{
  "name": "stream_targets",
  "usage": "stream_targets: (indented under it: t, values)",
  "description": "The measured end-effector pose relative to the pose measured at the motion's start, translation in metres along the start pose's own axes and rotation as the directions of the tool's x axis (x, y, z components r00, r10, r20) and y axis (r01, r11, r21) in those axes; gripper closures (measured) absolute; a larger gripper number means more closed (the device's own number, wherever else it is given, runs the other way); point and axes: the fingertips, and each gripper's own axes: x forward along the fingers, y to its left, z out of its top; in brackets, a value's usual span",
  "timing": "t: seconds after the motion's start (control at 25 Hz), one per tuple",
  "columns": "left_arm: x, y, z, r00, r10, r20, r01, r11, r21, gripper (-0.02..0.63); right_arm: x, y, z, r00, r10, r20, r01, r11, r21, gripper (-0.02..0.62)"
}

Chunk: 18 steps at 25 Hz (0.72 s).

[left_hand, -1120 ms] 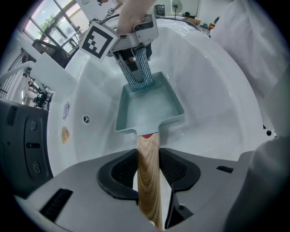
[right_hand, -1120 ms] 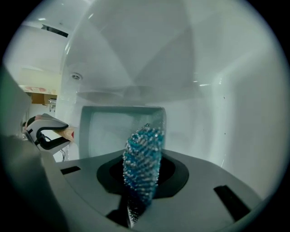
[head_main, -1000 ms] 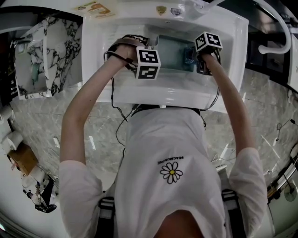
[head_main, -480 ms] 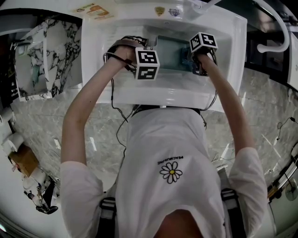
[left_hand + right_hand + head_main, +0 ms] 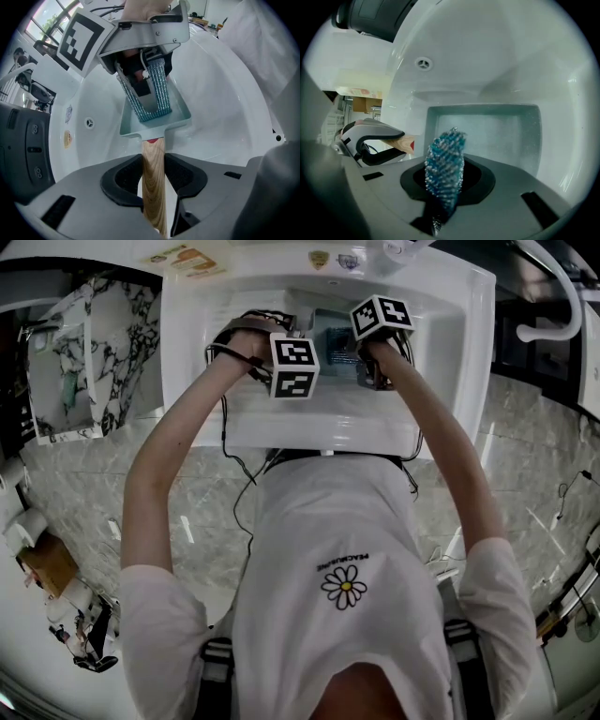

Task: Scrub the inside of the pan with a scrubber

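A rectangular pale teal pan [image 5: 182,118] with a wooden handle [image 5: 153,183] lies in the white sink [image 5: 427,362]. My left gripper [image 5: 153,174] points straight down and is shut on the handle. My right gripper [image 5: 444,190] is shut on a blue mesh scrubber [image 5: 444,168]. In the left gripper view the scrubber [image 5: 151,96] reaches down into the pan at its handle end. From the right gripper view the pan [image 5: 497,133] shows its wet floor beyond the scrubber, with the left gripper [image 5: 370,140] at its left. In the head view both grippers' marker cubes sit close together over the pan [image 5: 336,341].
The sink's curved walls rise close round the pan on all sides, with an overflow hole [image 5: 423,63] on the far wall. Stickers [image 5: 192,259] lie on the sink's back rim. A marble-patterned counter [image 5: 89,352] stands to the left.
My right gripper has moved left across the pan with the scrubber, toward my left gripper, and risen a little. The left gripper and the pan have stayed put.
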Motion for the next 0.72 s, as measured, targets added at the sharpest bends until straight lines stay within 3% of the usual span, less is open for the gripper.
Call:
stream_targets:
  t: [0.36,0.72]
  values:
    - [0.000,0.001,0.000,1.000,0.008,-0.015,-0.008,1.000,0.005,0.446,0.010,0.034,0.006,0.995,0.097,0.026,-0.098,0.995,0.029,0.538]
    - [0.001,0.001,0.000,1.000,0.012,-0.014,-0.012,1.000,0.003,0.446,0.001,0.036,0.008,0.994,0.101,0.042,-0.101,0.995,-0.001,0.538]
